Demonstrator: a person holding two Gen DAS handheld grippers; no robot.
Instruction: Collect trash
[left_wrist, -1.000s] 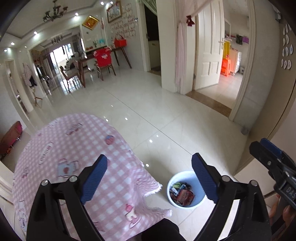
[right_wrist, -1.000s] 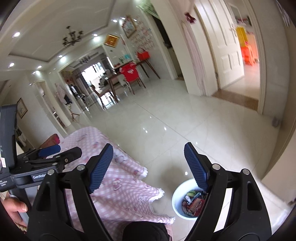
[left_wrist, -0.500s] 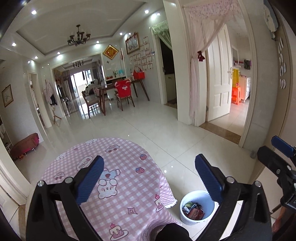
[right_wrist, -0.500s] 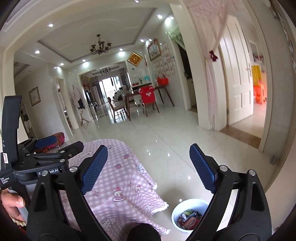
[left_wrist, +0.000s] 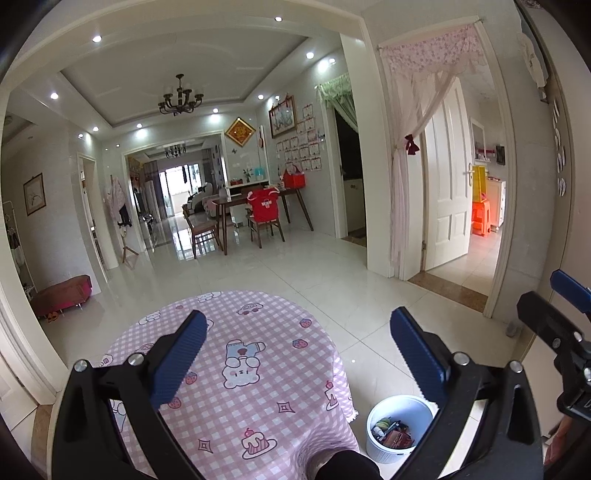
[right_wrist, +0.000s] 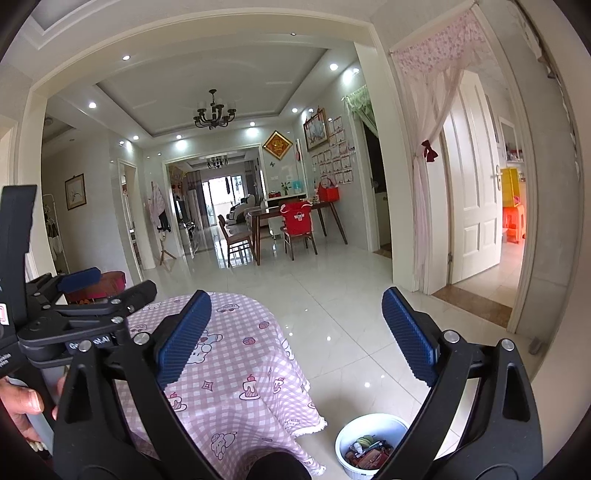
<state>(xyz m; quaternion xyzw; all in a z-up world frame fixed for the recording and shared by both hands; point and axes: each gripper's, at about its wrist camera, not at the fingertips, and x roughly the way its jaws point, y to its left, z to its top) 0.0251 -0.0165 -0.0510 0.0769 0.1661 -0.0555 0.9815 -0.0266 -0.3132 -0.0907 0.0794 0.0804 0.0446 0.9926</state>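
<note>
Both tongs are spread wide with nothing between their blue pads: the left tongs (left_wrist: 295, 354) fill the lower half of the left wrist view, and the right tongs (right_wrist: 295, 336) do the same in the right wrist view. Each pair hangs in the air above the surface (left_wrist: 280, 369), a small table under a pink checked cloth printed with bears and cakes. No loose rubbish shows on the part of the cloth that is visible.

The trash (left_wrist: 391, 434), a mix of wrappers and packets, lies in the white bucket (left_wrist: 380, 452) on the floor at the lower right of both frames, just beside the hanging fringe of the cloth.

Judging from this, the collecting looks mostly or wholly done, though the near edge of the surface is hidden behind the tongs, so a leftover scrap there could be missed. The main hazards sit low and to the right. A downward swing of the right tongs could knock the bucket rim and tip it across the glossy tiles. The cloth fringe could snag on a pad and drag the cloth off. The two tools are also close together, the left one showing at the left edge of the right wrist view, so they could clash.
</note>
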